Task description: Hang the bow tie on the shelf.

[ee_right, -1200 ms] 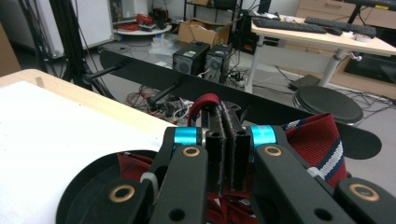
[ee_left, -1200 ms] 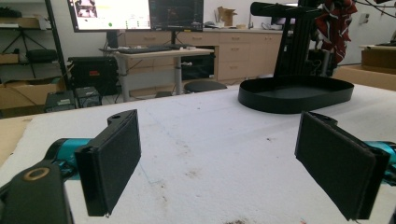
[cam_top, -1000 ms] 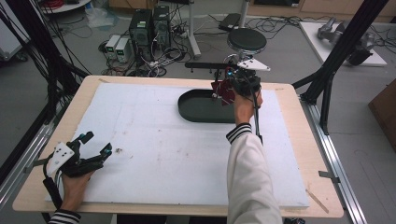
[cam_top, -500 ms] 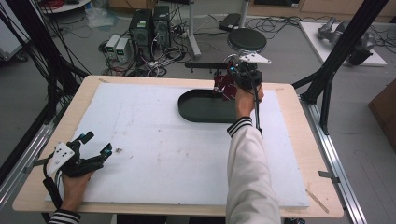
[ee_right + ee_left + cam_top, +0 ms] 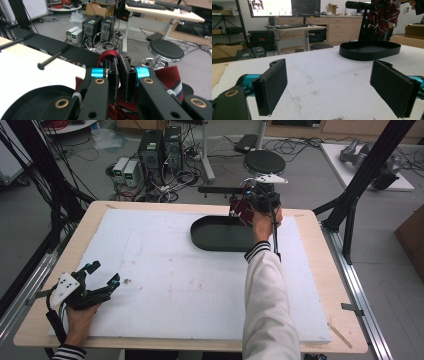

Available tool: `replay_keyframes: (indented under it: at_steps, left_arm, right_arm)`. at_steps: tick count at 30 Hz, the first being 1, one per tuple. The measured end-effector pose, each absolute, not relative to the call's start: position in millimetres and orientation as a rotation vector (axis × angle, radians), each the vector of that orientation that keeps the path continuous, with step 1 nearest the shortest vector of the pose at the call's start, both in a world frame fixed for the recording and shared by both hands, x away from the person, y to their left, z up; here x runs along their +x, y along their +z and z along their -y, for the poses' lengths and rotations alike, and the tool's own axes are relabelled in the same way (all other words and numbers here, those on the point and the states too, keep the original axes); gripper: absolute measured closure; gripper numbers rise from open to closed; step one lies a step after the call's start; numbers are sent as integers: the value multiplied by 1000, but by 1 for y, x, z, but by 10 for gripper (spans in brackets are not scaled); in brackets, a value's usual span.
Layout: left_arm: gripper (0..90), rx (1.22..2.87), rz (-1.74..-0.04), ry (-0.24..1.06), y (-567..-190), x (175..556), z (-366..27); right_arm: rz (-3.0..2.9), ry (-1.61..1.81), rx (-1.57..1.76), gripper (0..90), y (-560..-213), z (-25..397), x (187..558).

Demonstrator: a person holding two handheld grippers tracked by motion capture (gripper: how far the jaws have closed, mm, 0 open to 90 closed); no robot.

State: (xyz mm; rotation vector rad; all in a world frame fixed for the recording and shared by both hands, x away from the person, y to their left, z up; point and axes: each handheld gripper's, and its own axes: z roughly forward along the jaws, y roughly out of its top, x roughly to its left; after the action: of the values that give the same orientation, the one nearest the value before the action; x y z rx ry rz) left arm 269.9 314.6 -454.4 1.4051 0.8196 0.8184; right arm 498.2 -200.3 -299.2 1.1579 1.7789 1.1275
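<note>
A dark red striped cloth (image 5: pixel 239 209) hangs from my right gripper (image 5: pixel 248 201) over the far rim of a black oval tray (image 5: pixel 210 237). In the right gripper view the pads of that gripper (image 5: pixel 119 65) are pressed together on a fold of the cloth (image 5: pixel 172 77), with the tray (image 5: pixel 37 100) below. My left gripper (image 5: pixel 104 273) rests open at the near left of the white board, far from the tray. In the left gripper view its jaws (image 5: pixel 329 82) stand wide apart with nothing between them, and the tray (image 5: pixel 369 51) and cloth (image 5: pixel 384 15) lie ahead.
A black horizontal bar (image 5: pixel 215 190) on a stand runs just behind the tray at the table's far edge, seen also as a bar (image 5: pixel 51 59) near the right gripper. A round stool (image 5: pixel 264 162) and computers (image 5: pixel 161 147) stand on the floor beyond.
My right gripper has carried the red cloth a little farther away and up, toward the table's far edge. The left gripper has stayed where it was.
</note>
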Motion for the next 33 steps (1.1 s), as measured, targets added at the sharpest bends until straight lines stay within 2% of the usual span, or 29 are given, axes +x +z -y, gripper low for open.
replay_keyframes:
  at_steps: [7, 16, 23, 29, 30, 31, 32, 33]
  left_arm:
    - [147, 1409, -818, 818, -454, 270, -315]
    - [148, 1408, -817, 819, -454, 270, -315]
    - [148, 1408, -816, 820, -454, 270, -314]
    - [149, 1410, -816, 820, -454, 270, -315]
    - [149, 1409, -816, 820, -454, 270, -314]
    - [149, 1410, -816, 820, -454, 270, -315]
    - [149, 1410, -816, 820, -454, 270, -315]
    - [149, 1409, -816, 821, -454, 270, -314]
  right_arm:
    - [-1786, 1127, 1153, 810, -300, 201, 499]
    - [-1808, 1078, 1136, 678, -298, 202, 498]
    - [-1800, 1043, 1126, 618, -295, 205, 495]
    - [-1795, 1023, 1130, 461, -294, 207, 494]
    - [-1798, 1012, 1121, 413, -294, 207, 494]
    - [-1798, 1012, 1121, 413, -294, 207, 494]
    - [-1808, 987, 1109, 347, -293, 206, 493]
    - [-1808, 987, 1109, 347, -293, 206, 493]
